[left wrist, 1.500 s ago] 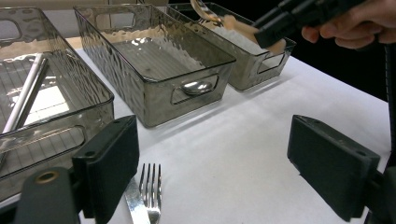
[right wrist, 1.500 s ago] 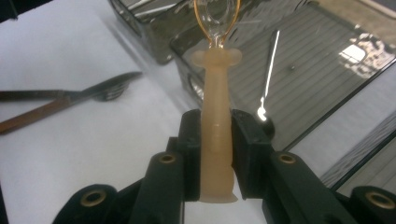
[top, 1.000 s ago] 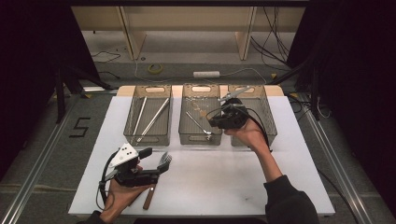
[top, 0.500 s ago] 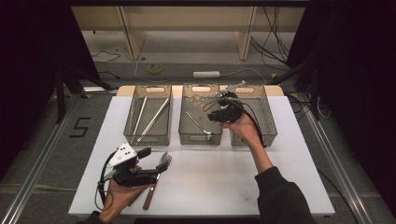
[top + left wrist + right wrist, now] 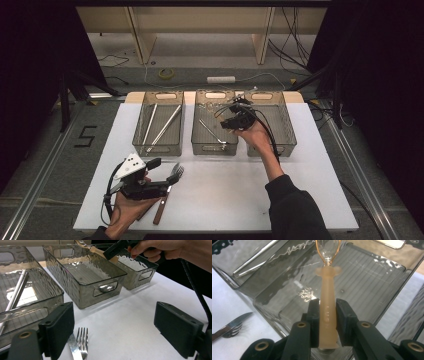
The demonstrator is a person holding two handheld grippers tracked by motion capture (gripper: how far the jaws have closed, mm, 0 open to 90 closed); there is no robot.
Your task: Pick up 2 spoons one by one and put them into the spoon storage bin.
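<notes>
Smoked-plastic middle bin (image 5: 215, 147): spoons; left bin (image 5: 159, 146): metal rods. Right gripper (image 5: 327, 315) jaws pinching tan-handled spoon (image 5: 327, 312); left gripper (image 5: 113, 330) spread.

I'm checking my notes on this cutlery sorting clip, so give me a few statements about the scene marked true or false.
1. The right tool grips a spoon by its tan handle. True.
2. The spoon hangs over the left bin. False: it is over the middle bin.
3. The left tool stands open. True.
4. A fork lies inside a bin. False: it lies on the white table.
</notes>
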